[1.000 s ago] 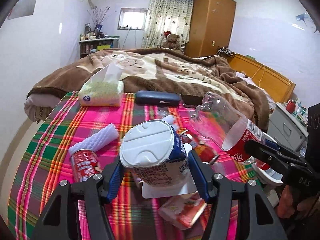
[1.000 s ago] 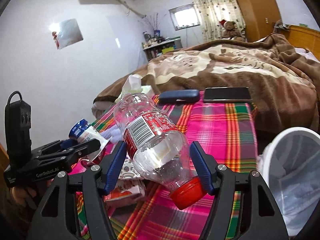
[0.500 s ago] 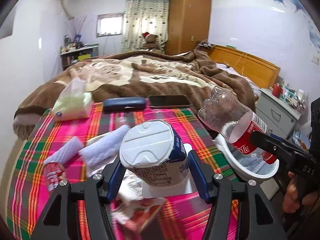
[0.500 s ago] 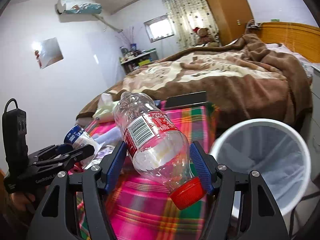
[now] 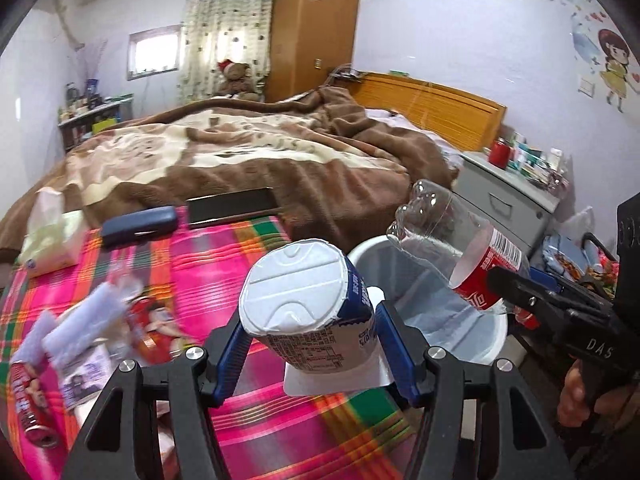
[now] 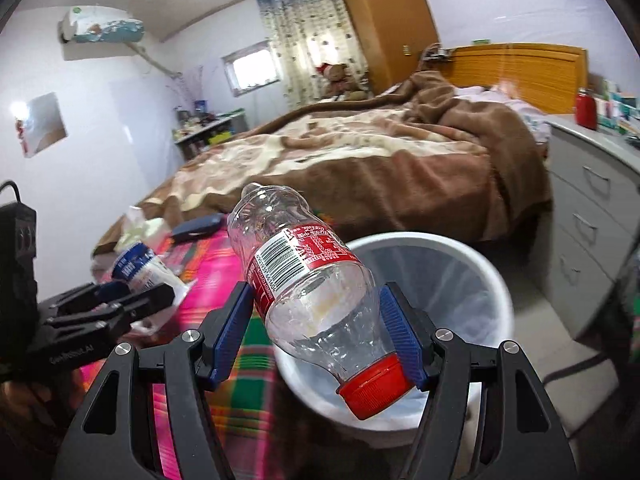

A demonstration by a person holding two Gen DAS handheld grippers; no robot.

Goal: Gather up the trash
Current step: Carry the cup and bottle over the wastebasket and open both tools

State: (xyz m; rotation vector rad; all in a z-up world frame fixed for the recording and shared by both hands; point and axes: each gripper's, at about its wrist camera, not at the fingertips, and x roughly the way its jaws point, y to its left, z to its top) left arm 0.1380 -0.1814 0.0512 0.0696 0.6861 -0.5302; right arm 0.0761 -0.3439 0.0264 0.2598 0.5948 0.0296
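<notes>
Left tongs [image 5: 312, 344] clamped on cup [image 5: 308, 304], right tongs [image 6: 320, 332] on bottle [image 6: 308, 280], bin [image 6: 452, 276] beside cluttered plaid table [image 5: 224, 264]

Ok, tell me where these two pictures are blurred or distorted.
Left wrist view: the wrappers and plaid cloth near the bottom smear with motion, the cup in the tool stays sharp, and the headboard bows. Right wrist view: the cloth streaks, the bottle is crisp, and dark corners ring the frame.

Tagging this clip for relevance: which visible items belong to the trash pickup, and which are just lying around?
Job:
- plastic bottle in right gripper
- yogurt cup in left gripper
- white bin
- red can, wrappers

Bystanders:
- phone
- blue case
- tissue pack
- teddy bear
</notes>
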